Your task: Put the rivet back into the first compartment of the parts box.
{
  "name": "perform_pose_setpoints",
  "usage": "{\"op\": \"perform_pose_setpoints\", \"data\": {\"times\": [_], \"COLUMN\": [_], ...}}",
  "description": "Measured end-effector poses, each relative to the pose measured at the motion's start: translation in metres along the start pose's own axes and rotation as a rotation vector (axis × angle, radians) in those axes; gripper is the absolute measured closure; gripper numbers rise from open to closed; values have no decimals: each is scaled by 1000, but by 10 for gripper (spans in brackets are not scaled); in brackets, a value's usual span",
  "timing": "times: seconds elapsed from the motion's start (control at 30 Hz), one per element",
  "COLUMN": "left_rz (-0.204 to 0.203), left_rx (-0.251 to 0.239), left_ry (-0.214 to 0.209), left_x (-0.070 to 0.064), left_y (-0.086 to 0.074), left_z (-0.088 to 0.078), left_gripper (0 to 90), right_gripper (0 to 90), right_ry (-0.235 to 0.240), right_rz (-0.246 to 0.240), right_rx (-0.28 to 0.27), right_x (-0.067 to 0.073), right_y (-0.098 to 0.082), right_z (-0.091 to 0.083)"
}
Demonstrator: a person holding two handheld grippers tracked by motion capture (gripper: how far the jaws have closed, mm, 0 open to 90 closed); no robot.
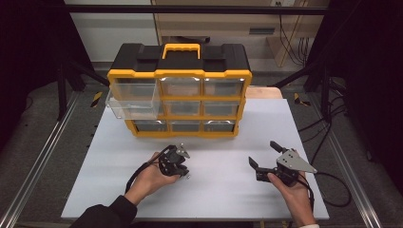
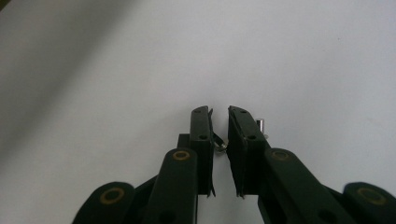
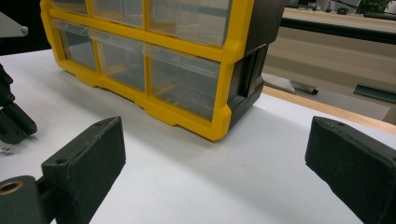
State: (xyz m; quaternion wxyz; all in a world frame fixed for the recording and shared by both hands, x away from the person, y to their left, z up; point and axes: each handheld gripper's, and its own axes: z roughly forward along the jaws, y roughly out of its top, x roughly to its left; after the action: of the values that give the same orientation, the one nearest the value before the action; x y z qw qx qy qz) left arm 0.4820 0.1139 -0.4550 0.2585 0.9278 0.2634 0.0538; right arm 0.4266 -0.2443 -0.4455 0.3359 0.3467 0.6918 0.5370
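On white tabletop (image 1: 223, 190), near edge: my left gripper (image 1: 183, 167) tipped down, jaws nearly together, no earlier picture to compare; small silver metal ring (image 2: 222, 145) between pads, whether pinched I cannot tell. Second small silver piece (image 2: 262, 125) just beside jaw. My right gripper (image 1: 266, 156) well apart, jaws wide, empty. Farther back: yellow-and-black drawer organiser (image 1: 180, 90), one clear plastic drawer (image 1: 130, 107) pulled out. Beyond: dark frame, grey floor.

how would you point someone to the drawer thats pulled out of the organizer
Start at the yellow and black drawer organizer at the far side of the white table. Go to its left column, top row: the clear drawer there juts out past the yellow frame, while every other drawer sits flush.
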Motion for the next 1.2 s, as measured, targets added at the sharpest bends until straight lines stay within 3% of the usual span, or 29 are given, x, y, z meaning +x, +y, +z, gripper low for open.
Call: {"op": "perform_pose_setpoints", "data": {"times": [0.1, 0.17, 0.6, 0.7, 0.83, 0.9, 1.0, 1.13, 1.2], "left_rz": [0, 48, 52, 18, 46, 15, 8, 51, 47], "left_rx": [-5, 32, 0, -4, -9, -38, -52, -49, -58], "left_ry": [2, 14, 36, 32, 44, 37, 44, 62, 69], "left_x": [2, 6, 10, 8, 11, 9, 9, 11, 10], "left_y": [0, 1, 5, 5, 6, 6, 8, 13, 15], "left_z": [-3, -8, -27, -29, -34, -35, -40, -52, -57], "left_gripper": [798, 798, 799, 800, 800, 800, 800, 800, 800], "right_gripper": [51, 51, 51, 51, 51, 51, 51, 51, 51], "right_ry": [0, 0, -1, -2, -3, -3, -3, -2, -2], "right_rz": [0, 0, 0, 0, 0, -1, 0, -2, -1], "right_rx": [0, 0, 0, 1, -1, -2, -2, -2, -2], "right_x": [0, 0, 0, 0, 0, 0, 0, 0, 0], "right_y": [0, 0, 0, 0, 0, 0, 0, 0, 0], "right_z": [0, 0, 0, 0, 0, 0, 0, 0, 0]}}
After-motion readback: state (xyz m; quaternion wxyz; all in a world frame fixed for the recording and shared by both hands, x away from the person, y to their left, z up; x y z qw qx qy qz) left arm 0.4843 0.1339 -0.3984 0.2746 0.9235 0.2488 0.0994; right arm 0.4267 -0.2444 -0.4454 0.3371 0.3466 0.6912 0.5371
